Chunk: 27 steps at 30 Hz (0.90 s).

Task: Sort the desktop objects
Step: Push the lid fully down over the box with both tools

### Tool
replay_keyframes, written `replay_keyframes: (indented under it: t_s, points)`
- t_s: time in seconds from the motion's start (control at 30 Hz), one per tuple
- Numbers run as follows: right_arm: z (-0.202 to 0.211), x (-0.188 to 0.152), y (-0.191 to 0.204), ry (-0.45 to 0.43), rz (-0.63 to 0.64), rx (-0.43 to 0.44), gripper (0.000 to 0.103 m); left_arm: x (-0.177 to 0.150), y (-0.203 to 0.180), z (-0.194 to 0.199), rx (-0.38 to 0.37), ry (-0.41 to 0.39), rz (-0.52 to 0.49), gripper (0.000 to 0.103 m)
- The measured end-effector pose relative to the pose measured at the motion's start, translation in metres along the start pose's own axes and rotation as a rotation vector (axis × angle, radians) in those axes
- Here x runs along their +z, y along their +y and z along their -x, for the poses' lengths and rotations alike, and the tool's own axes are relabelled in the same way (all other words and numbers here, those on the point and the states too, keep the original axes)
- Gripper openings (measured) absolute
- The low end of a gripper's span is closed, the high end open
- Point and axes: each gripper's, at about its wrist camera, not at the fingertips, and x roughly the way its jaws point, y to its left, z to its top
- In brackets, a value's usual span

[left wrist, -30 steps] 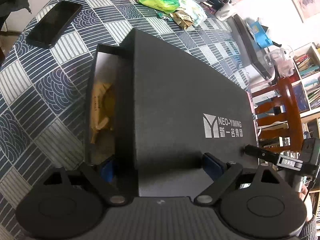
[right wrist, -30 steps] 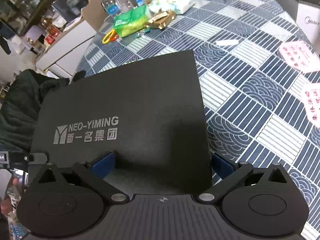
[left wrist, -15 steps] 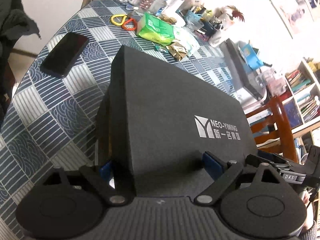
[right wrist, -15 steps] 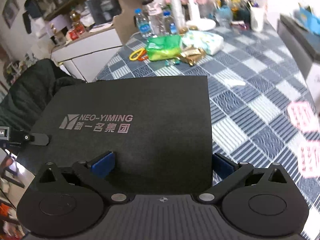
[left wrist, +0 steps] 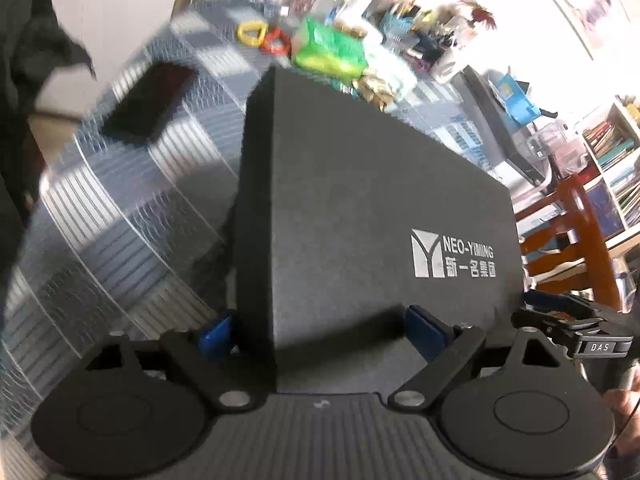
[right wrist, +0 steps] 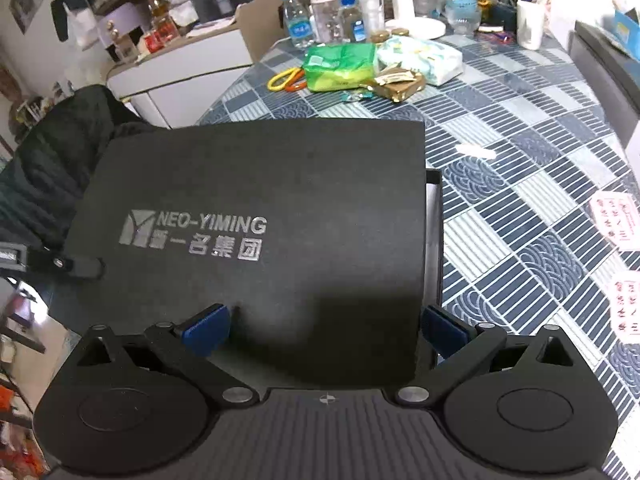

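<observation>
A black box lid point(left wrist: 360, 208) printed NEO-YIMING fills both views; it also shows in the right wrist view point(right wrist: 280, 200). My left gripper point(left wrist: 320, 330) grips one corner of the lid, one blue pad on its side wall, one on top. My right gripper point(right wrist: 324, 328) grips the opposite corner the same way. The lid sits over the box base, whose rim point(right wrist: 434, 240) shows along the lid's right edge. The box contents are hidden.
On the blue patterned tablecloth point(right wrist: 520, 208) lie a black phone point(left wrist: 152, 100), yellow and red rings point(left wrist: 264, 36), a green packet point(right wrist: 340, 66), a tissue pack point(right wrist: 420, 58) and gold wrappers point(right wrist: 396, 84). Bottles and cups stand at the far edge. A wooden chair point(left wrist: 568, 232) stands beside the table.
The lid has come down and across over the open box base, covering the brown packets that showed inside. Both grippers kept their hold and moved with it.
</observation>
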Motion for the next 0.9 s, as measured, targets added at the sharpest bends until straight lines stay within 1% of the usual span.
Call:
replay_keyframes:
  t_s: [0.1, 0.23, 0.33, 0.4, 0.47, 0.53, 0.6, 0.7, 0.77, 0.9]
  points:
    - [0.002, -0.001, 0.001, -0.012, -0.004, 0.010, 0.103, 0.002, -0.006, 0.009, 0.067, -0.029, -0.030, 0.103]
    - [0.015, 0.009, -0.011, -0.054, -0.062, 0.071, 0.103, 0.006, -0.013, 0.020, 0.138, -0.058, -0.039, 0.103]
    - [0.020, 0.018, -0.027, -0.063, -0.119, 0.103, 0.103, 0.011, -0.025, 0.020, 0.219, -0.044, -0.094, 0.103]
    - [0.020, 0.022, -0.035, -0.060, -0.150, 0.117, 0.103, 0.012, -0.031, 0.013, 0.269, -0.023, -0.136, 0.103]
    - [0.017, 0.025, -0.041, -0.053, -0.173, 0.132, 0.103, 0.012, -0.032, 0.008, 0.273, -0.017, -0.142, 0.103]
    - [0.011, 0.027, -0.041, -0.034, -0.181, 0.143, 0.103, 0.014, -0.030, 0.004, 0.253, -0.008, -0.121, 0.103]
    - [0.004, 0.029, -0.034, -0.017, -0.152, 0.126, 0.103, 0.016, -0.026, 0.002, 0.236, 0.002, -0.097, 0.103]
    - [0.002, 0.031, -0.021, -0.014, -0.093, 0.076, 0.103, 0.018, -0.021, 0.007, 0.257, -0.009, -0.092, 0.103]
    - [0.005, 0.033, -0.015, -0.019, -0.069, 0.062, 0.103, 0.020, -0.014, 0.010, 0.255, -0.012, -0.075, 0.103]
    - [0.004, 0.041, -0.011, -0.011, -0.052, 0.045, 0.103, 0.023, 0.002, 0.003, 0.175, 0.028, -0.007, 0.103]
